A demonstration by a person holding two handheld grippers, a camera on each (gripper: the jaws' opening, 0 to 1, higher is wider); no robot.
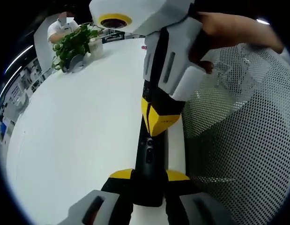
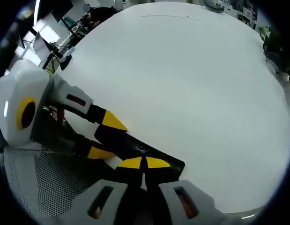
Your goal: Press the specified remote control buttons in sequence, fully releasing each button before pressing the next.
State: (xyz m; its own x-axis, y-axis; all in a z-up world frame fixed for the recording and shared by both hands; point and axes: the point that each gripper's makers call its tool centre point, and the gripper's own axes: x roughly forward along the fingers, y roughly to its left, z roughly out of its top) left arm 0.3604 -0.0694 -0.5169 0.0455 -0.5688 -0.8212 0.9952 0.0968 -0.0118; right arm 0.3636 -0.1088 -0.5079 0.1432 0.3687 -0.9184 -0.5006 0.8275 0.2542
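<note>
Big white table (image 1: 79, 122) here, left gripper (image 1: 148, 180) clamped on the black remote's (image 1: 149, 164) near end, long axis running straight ahead, right gripper (image 2: 144, 164) pinched shut, tips touching its buttons.

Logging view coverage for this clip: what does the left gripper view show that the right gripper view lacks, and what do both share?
Left gripper view alone: a green leafy potted plant, a seated person in white behind it, and a hand gripping the right gripper.

Right gripper view alone: office desks and windows beyond the table's far edge.

Both: the slim black remote control, held by the left gripper, the round white table and a white mesh chair back.
</note>
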